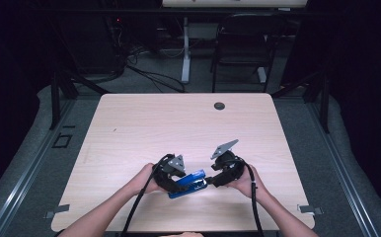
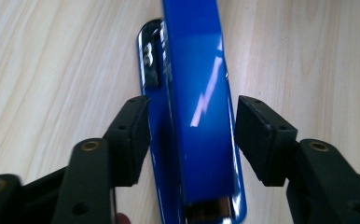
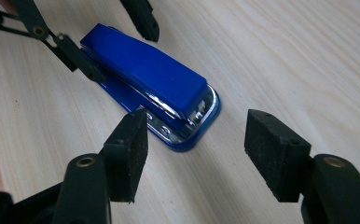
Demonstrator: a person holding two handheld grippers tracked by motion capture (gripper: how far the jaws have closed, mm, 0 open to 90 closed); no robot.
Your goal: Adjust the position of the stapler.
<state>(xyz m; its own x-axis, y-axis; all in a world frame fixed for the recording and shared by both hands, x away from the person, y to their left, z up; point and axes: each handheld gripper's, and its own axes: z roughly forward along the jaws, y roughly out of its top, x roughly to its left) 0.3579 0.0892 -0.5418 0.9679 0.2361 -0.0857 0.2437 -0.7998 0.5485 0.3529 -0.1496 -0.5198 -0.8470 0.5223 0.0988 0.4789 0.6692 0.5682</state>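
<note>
Stapler (image 3: 145, 77), glossy blue plastic top arm on a blue base with chrome metal showing at its front end, lies flat on the light wood table (image 1: 144, 123) near the person's edge, between the two grippers. Left gripper (image 2: 192, 135) straddles its rear half, jaws parted, a gap showing at the right pad, left pad just beside the base. Right gripper (image 3: 194, 154) faces the front end, jaws apart, nothing between them.
</note>
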